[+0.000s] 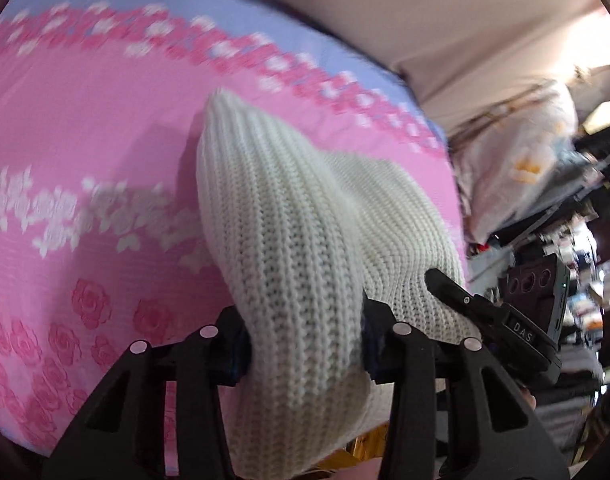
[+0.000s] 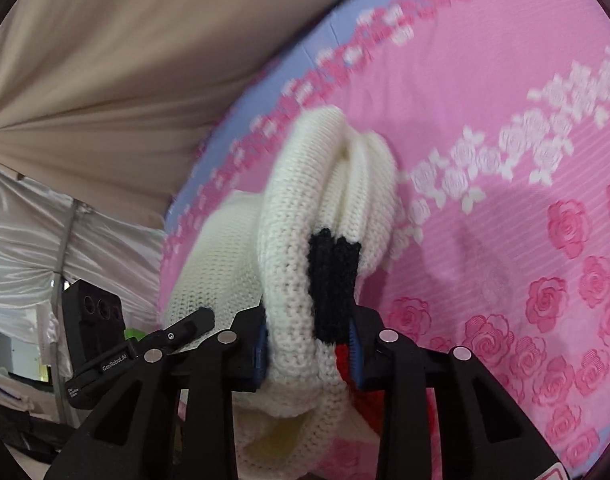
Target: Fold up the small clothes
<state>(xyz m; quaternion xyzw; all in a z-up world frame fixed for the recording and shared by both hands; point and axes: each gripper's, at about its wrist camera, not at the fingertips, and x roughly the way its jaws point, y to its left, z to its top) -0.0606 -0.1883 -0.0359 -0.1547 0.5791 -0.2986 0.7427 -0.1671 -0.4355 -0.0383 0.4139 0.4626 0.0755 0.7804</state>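
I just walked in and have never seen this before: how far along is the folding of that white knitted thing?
Early on. Done: both pairs of fingers have pinched the cream ribbed-knit garment, the left gripper on plain knit, the right gripper by a black and red patch. In hand: it hangs bunched above the pink rose-patterned bedsheet. Left: laying it flat and folding; no neat fold shows yet.

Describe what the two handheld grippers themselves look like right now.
The left gripper and right gripper match: black plastic fingers with triangular cut-outs, round silver pivot pins and blue pads. The left's body, seen from the right wrist, carries "GenRobot.AI" lettering. No cables or sleeves show.
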